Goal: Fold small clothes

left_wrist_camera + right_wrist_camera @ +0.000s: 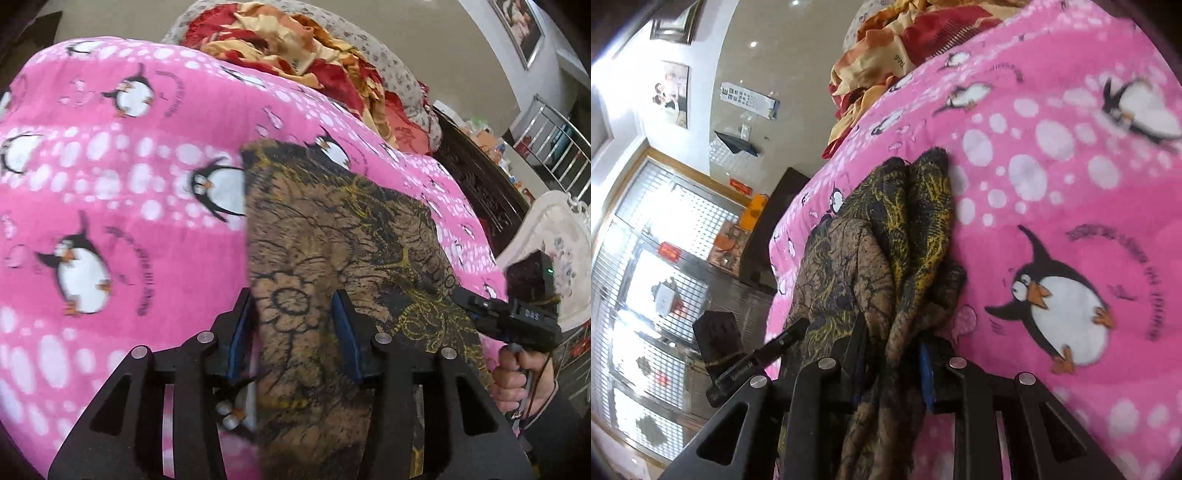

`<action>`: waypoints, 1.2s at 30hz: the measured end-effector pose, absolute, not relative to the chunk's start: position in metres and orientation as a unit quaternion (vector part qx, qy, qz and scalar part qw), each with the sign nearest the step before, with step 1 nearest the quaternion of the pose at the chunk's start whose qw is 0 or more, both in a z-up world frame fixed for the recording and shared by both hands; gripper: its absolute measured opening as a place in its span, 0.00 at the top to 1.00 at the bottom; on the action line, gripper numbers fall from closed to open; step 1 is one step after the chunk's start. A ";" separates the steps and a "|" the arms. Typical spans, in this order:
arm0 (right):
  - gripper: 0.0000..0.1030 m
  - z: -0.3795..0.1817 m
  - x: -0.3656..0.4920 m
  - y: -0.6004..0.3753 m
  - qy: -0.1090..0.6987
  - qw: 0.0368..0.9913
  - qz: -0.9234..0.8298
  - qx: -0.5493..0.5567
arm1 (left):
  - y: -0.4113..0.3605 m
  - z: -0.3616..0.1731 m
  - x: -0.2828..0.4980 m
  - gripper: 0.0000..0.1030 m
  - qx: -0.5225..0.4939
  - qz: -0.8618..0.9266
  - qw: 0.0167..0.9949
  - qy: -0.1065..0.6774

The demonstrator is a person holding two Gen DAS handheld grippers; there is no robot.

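A brown cloth with black and yellow pattern (332, 240) lies spread on a pink penguin blanket (110, 184). My left gripper (293, 332) hovers at its near edge, jaws apart; the cloth lies flat between the blue pads (347, 332), which do not press it. In the left wrist view my right gripper (480, 308), held by a hand (524, 373), reaches the cloth's right edge. In the right wrist view the right gripper (892, 354) is shut on a bunched fold of the cloth (905, 229), which rises in ridges ahead of it. The left gripper (764, 350) shows at the left.
A crumpled red and yellow blanket (295, 48) lies at the far end of the bed. To the right stand dark wooden furniture (476, 184) and a white padded chair (554, 236). Beyond the bed's edge is a barred window (646, 258) and a dark floor.
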State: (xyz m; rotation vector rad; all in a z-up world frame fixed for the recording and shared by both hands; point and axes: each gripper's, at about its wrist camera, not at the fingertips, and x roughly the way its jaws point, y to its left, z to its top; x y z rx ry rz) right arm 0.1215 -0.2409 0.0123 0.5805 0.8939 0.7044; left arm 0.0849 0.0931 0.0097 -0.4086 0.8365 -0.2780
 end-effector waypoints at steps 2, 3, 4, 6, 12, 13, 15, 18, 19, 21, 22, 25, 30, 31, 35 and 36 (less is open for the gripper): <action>0.79 0.031 0.112 -0.242 0.406 0.825 0.316 0.233 | 0.103 0.026 0.076 0.59 -0.191 -0.117 0.897 0.382; 0.79 0.042 0.106 -0.241 0.397 0.838 0.309 0.210 | 0.106 0.035 0.071 0.59 -0.189 -0.111 0.904 0.366; 0.79 0.054 0.100 -0.238 0.385 0.852 0.302 0.186 | 0.108 0.045 0.067 0.57 -0.190 -0.105 0.911 0.351; 0.79 0.077 0.088 -0.221 0.357 0.874 0.303 0.131 | 0.104 0.057 0.071 0.49 -0.196 -0.101 0.916 0.336; 0.79 0.071 0.084 -0.126 0.341 0.887 0.286 -0.123 | 0.057 0.047 0.130 0.47 -0.173 -0.079 0.910 0.368; 0.79 0.061 0.091 -0.129 0.351 0.887 0.269 -0.134 | 0.052 0.040 0.136 0.47 -0.170 -0.067 0.908 0.377; 0.83 0.037 0.108 -0.143 0.378 0.885 0.241 -0.128 | 0.042 0.019 0.148 0.47 -0.172 -0.047 0.898 0.402; 0.84 0.026 0.105 -0.161 0.351 0.896 0.256 -0.086 | 0.033 0.019 0.145 0.39 -0.147 -0.036 0.907 0.393; 0.84 0.025 0.105 -0.163 0.348 0.898 0.256 -0.082 | 0.032 0.018 0.146 0.38 -0.143 -0.039 0.907 0.394; 0.83 0.026 0.105 -0.164 0.348 0.898 0.257 -0.080 | 0.034 0.017 0.146 0.38 -0.148 -0.042 0.906 0.395; 0.83 0.027 0.104 -0.166 0.350 0.897 0.260 -0.075 | 0.035 0.016 0.146 0.38 -0.151 -0.044 0.905 0.396; 0.83 0.050 0.095 -0.167 0.355 0.896 0.259 -0.058 | 0.035 0.017 0.146 0.38 -0.150 -0.042 0.906 0.394; 0.83 0.076 0.017 -0.155 0.327 0.875 0.346 -0.088 | 0.028 0.016 0.148 0.37 -0.129 -0.030 0.908 0.398; 0.82 0.065 0.008 -0.150 0.341 0.866 0.350 -0.107 | 0.028 0.016 0.148 0.37 -0.128 -0.030 0.908 0.398; 0.81 0.026 -0.003 -0.156 0.327 0.872 0.343 -0.125 | 0.030 0.016 0.148 0.37 -0.133 -0.032 0.908 0.396; 0.81 0.028 0.000 -0.159 0.335 0.869 0.347 -0.114 | 0.030 0.016 0.148 0.37 -0.135 -0.033 0.908 0.396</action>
